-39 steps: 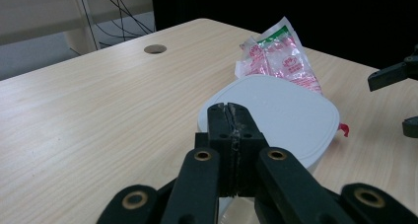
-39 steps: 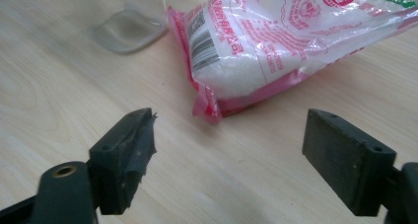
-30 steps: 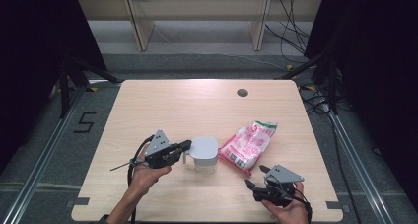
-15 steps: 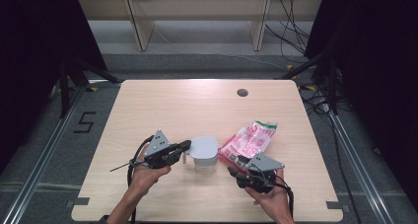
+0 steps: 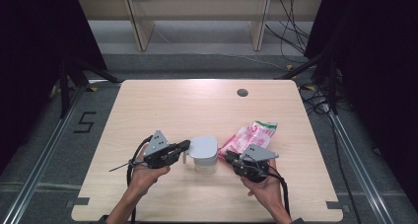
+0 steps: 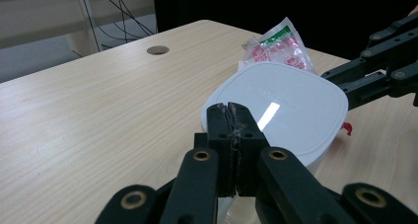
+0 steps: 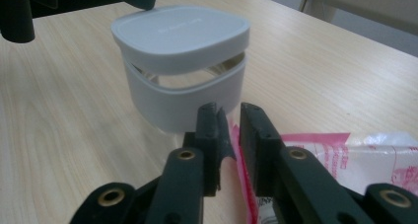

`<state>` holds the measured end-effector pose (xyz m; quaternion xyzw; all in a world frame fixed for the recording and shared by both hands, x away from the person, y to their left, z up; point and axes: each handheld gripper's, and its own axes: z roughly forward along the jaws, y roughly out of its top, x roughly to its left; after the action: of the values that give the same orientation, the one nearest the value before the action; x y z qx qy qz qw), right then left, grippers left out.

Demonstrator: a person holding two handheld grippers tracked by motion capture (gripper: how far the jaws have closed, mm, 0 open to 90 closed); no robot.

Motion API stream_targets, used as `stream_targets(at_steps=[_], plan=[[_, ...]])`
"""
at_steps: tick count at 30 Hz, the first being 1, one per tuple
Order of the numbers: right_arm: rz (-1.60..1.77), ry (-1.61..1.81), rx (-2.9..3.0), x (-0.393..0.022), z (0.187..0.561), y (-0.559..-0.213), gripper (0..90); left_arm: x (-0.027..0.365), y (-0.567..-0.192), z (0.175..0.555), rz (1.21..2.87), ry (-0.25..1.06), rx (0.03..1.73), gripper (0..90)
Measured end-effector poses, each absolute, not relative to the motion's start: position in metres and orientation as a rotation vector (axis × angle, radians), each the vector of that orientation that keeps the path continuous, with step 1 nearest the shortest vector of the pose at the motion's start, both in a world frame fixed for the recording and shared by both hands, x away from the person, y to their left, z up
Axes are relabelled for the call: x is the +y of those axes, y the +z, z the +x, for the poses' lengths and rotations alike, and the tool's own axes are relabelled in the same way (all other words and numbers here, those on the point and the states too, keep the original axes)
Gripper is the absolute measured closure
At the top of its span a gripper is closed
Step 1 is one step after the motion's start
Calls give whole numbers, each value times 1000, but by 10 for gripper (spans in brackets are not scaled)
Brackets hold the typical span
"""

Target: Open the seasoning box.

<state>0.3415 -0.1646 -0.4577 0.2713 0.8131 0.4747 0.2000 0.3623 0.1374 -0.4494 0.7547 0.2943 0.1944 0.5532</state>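
- The left tool [image 5: 183, 146] has its jaws pressed together at the near rim of the white container [image 5: 203, 154], seemingly nipping the lid's lip; in the left gripper view the two pads meet with no gap showing.
- The container stands upright on the desk [image 5: 162, 105], near the front edge and between the two hands. Its lid [image 7: 180, 36] is tilted, raised on the side that faces the right tool.
- The right tool [image 5: 231, 158] lies just right of the container. Its jaws have just been closing; in the right gripper view the pink edge of the snack bag [image 7: 241, 157] stands between the pads [image 7: 212, 130], with a narrow gap remaining, so a firm pinch cannot be confirmed.
- The snack bag [image 5: 251, 137] lies flat on the desk, right of the container and touching or nearly touching it. Its long axis runs diagonally, from the near corner at the right tool away toward the far right.
- Governing relation: the bag's near corner sits directly at the right tool's tips, and the container lies just beyond, to the left of that tool. The right hand is therefore the nearer one for the bag.
- Judgement: a completed pinch on the bag corner, followed by a short carry leftward toward the raised lid, appears to be the next requirement.
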Motion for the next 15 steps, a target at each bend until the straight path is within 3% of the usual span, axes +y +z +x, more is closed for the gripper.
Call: stream_targets(at_steps=[5,15], plan=[[740,1345,2280,-160,344,-456,867,137,-450,362,1782,457,694,882],[718,1341,2306,-151,347,-453,890,137,-450,362,1778,454,698,883]])
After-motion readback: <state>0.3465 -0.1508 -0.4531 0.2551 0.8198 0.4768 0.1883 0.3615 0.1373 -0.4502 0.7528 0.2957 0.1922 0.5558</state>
